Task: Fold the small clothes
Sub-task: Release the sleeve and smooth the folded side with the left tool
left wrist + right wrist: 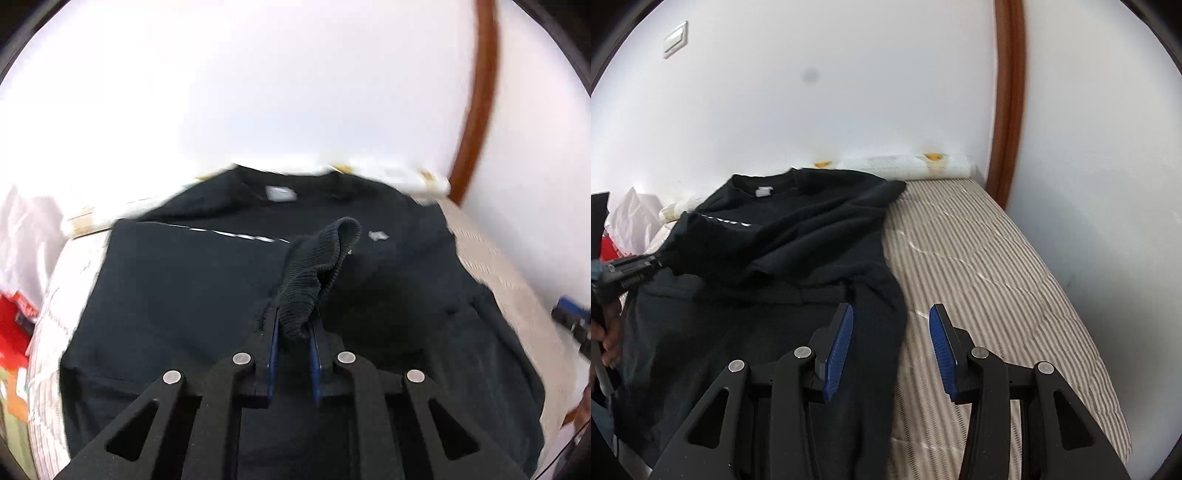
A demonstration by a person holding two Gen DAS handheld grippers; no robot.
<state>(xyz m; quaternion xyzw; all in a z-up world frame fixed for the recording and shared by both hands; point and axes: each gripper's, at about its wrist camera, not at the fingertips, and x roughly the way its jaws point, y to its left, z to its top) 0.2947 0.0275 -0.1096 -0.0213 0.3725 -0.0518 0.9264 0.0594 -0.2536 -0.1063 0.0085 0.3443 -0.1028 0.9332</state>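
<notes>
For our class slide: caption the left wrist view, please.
Left gripper shut on ribbed cuff above black sweatshirt.

No legible text anywhere. On the black sweatshirt (177, 295), a white printed line (236, 234) across the chest, too blurred to read; same line (729, 221) in the right view, letters indistinguishable. Grey neck label (280, 194) inside the collar, blank or too small to tell. Small grey patch (378, 235) on the chest, no readable mark. Red packaging (14, 332) at the left edge, with pale marks but nothing decipherable. Faint lettering on the side of the left tongs (631, 275) in the right view, unreadable.
</notes>
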